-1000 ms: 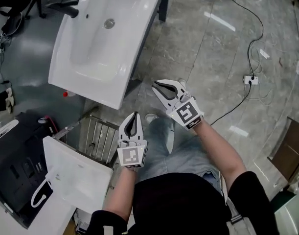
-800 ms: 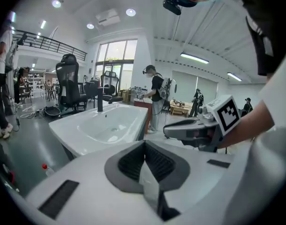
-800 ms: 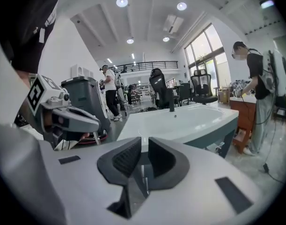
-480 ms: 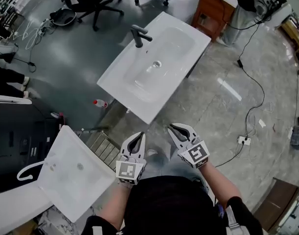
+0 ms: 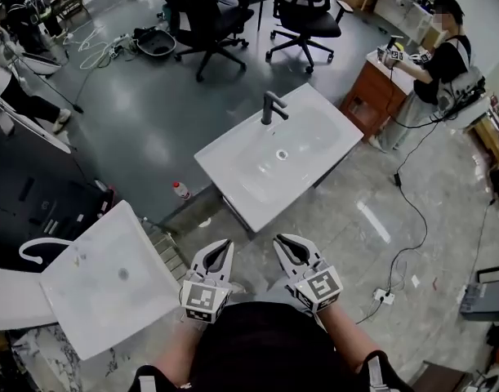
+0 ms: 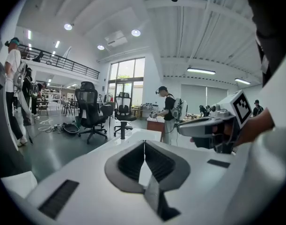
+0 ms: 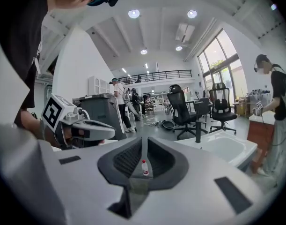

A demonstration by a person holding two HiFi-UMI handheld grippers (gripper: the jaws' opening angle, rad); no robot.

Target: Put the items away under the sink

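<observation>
A white sink [image 5: 306,149] with a dark faucet [image 5: 270,104] stands on a frame ahead of me. On the floor by its left corner stands a small red-capped bottle [image 5: 181,191]. My left gripper [image 5: 222,243] and right gripper [image 5: 280,239] hover side by side close to my body, short of the sink's near corner. Both are shut and hold nothing. In the right gripper view the bottle [image 7: 144,168] shows through the hollow behind the jaw tips, and the sink [image 7: 222,146] lies to the right. What is under the sink is hidden.
A second white basin [image 5: 110,280] lies at my lower left over a metal rack [image 5: 169,256]. Office chairs [image 5: 208,19] stand behind the sink. A person [image 5: 441,43] stands at a wooden cabinet [image 5: 372,100] to the upper right. A cable and power strip [image 5: 385,296] lie on the floor at right.
The head view has lifted, so the sink now sits farther up and more of the room shows. Both grippers stay shut, side by side, and now appear lower in frame.
</observation>
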